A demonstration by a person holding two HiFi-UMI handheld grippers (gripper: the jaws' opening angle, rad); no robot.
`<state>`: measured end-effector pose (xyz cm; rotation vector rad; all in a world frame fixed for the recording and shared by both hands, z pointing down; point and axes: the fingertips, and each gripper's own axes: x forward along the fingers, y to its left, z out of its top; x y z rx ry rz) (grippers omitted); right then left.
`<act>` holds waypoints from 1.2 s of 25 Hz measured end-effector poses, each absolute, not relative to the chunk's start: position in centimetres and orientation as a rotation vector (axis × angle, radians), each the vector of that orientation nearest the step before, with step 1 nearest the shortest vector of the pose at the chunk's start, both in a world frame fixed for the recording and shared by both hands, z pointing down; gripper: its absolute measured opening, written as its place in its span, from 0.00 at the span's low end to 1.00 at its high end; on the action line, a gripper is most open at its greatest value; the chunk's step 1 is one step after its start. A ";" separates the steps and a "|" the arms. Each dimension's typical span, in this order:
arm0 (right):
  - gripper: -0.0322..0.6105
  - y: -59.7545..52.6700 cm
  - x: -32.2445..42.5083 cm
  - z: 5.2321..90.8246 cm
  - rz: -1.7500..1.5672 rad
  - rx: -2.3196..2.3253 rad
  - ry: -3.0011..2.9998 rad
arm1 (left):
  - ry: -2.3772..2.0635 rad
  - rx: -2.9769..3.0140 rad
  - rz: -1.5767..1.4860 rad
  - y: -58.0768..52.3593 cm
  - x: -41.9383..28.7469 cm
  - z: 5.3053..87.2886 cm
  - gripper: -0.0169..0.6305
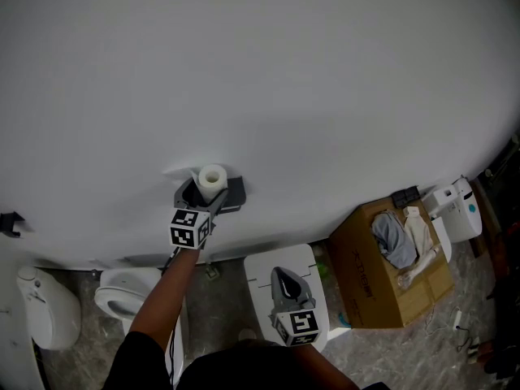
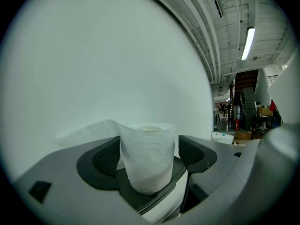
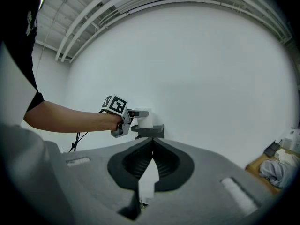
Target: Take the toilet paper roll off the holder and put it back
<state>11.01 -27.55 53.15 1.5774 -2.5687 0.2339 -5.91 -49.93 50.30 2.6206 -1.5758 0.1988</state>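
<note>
Roll (image 1: pixel 212 179) (image 2: pixel 147 156) stands upright on the dark holder (image 1: pixel 234 193) fixed to the white wall (image 1: pixel 260 71), a loose sheet trailing off its left side in the left gripper view. Left gripper (image 1: pixel 205 197) is reached up to the holder with its jaws wide, one on each side of the roll, and a gap shows between each pad and the paper. Right gripper (image 1: pixel 281 276) (image 3: pixel 152 143) hangs low near the person's body, well apart from the holder, its jaws together with nothing between them. Box (image 1: pixel 382 275) sits on the floor at the right, toilet (image 1: pixel 122 295) below the left arm.
</note>
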 end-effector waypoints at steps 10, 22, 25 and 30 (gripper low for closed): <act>0.05 -25.6 9.9 51.7 0.178 1.591 -2.576 | -1.496 2.612 0.074 -41.4 -7.4 46.3 0.61; 0.05 -19.4 6.8 50.3 0.184 1.628 -2.592 | -1.511 2.605 -0.104 -21.6 -10.7 44.7 0.58; 0.05 -17.5 5.5 50.0 0.179 1.623 -2.589 | -1.526 2.561 -0.138 -16.9 -12.3 45.6 0.49; 0.05 -14.8 3.1 49.4 0.201 1.618 -2.607 | -1.558 2.453 -0.191 -11.1 -15.1 47.6 0.23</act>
